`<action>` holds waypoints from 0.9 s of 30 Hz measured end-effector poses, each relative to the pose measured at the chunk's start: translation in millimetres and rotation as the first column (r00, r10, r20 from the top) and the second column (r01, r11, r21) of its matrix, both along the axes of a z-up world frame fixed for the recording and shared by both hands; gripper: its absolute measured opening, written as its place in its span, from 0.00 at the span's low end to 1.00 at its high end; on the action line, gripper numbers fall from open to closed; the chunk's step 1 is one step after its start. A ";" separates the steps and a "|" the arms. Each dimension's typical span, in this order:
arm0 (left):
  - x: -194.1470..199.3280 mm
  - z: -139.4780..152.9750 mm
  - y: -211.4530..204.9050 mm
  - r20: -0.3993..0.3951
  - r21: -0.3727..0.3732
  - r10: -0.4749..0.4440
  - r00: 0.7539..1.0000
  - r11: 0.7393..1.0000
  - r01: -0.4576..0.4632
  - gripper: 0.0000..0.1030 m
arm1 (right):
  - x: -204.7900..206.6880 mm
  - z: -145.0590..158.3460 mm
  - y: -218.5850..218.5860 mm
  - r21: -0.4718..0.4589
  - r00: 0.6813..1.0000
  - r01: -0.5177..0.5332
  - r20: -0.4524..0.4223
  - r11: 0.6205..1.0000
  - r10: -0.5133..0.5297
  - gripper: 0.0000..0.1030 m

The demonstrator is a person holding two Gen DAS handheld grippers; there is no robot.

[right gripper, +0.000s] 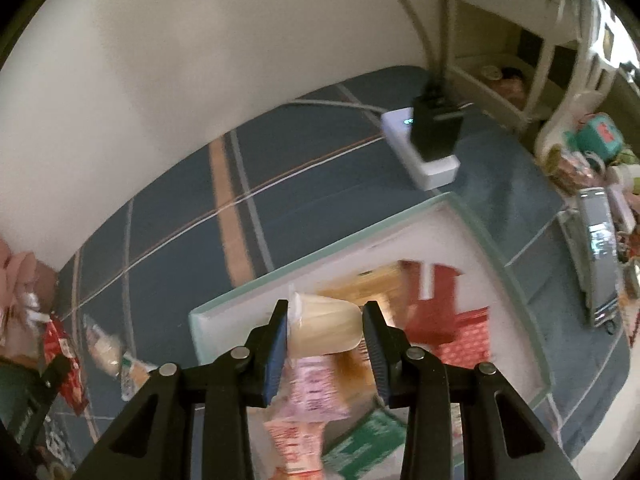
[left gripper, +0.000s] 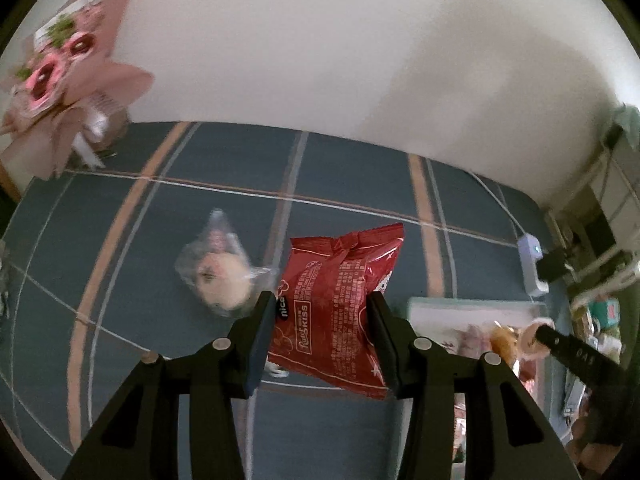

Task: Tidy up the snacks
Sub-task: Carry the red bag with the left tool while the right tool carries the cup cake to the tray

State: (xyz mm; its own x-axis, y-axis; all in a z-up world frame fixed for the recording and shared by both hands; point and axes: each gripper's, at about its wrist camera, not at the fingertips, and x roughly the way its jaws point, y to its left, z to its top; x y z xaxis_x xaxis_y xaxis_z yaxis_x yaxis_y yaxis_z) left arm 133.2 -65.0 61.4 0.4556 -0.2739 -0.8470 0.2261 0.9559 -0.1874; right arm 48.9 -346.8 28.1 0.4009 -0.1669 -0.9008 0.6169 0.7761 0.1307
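Left fingers (left gripper: 320,312) clamp red snack bag (left gripper: 340,304); right fingers (right gripper: 326,320) clamp pudding cup (right gripper: 324,326) above box (right gripper: 500,264).

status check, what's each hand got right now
Left tongs shut on red snack bag, held above the tablecloth. Right tongs shut on pudding cup over the white box. Nothing in the way.

A plain white wall (left gripper: 320,40) rises behind a counter covered by a blue plaid cloth (left gripper: 200,200) with orange and white stripes. A pink wrapped bouquet (left gripper: 68,72) stands at the far left. A white power strip (right gripper: 420,148) lies near white shelving (right gripper: 500,60).
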 end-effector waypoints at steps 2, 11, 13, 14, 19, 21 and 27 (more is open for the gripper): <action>-4.2 -0.4 -12.3 -0.001 0.001 -0.027 1.000 1.000 0.027 0.47 | -4.2 2.6 -9.5 -0.007 1.000 0.016 0.001 1.000 -0.016 0.38; -32.4 -4.4 -73.4 -0.012 0.019 -0.189 0.982 0.982 0.189 0.47 | -28.1 20.7 -46.0 -0.039 0.995 0.095 0.019 0.995 -0.095 0.38; -37.4 -6.5 -82.0 -0.022 0.017 -0.211 0.977 0.977 0.212 0.47 | -32.0 25.7 -48.1 -0.048 0.994 0.108 0.027 0.993 -0.107 0.38; -40.0 -8.0 -86.8 -0.027 0.019 -0.222 0.975 0.975 0.223 0.47 | -33.8 28.2 -48.8 -0.053 0.993 0.112 0.031 0.992 -0.110 0.38; -46.3 -18.8 -102.8 -0.054 0.037 -0.251 0.966 0.967 0.253 0.47 | -36.3 32.6 -51.8 -0.058 0.993 0.113 0.038 0.992 -0.110 0.38; -45.4 -25.2 -105.8 -0.074 0.041 -0.254 0.965 0.966 0.257 0.47 | -35.5 27.6 -53.5 -0.054 0.993 0.115 0.024 0.992 -0.113 0.38; -43.5 -39.3 -110.2 -0.111 0.053 -0.258 0.960 0.963 0.265 0.47 | -29.0 -0.7 -54.4 -0.018 0.992 0.112 -0.048 0.994 -0.112 0.38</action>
State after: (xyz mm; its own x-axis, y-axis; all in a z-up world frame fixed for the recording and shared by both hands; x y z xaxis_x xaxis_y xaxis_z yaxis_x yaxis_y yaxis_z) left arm 89.7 -175.2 22.1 0.2863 -0.3130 -0.9056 0.4525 0.8773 -0.1601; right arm 19.9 -401.2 27.4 0.3343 -0.2225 -0.9158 0.7054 0.7035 0.0866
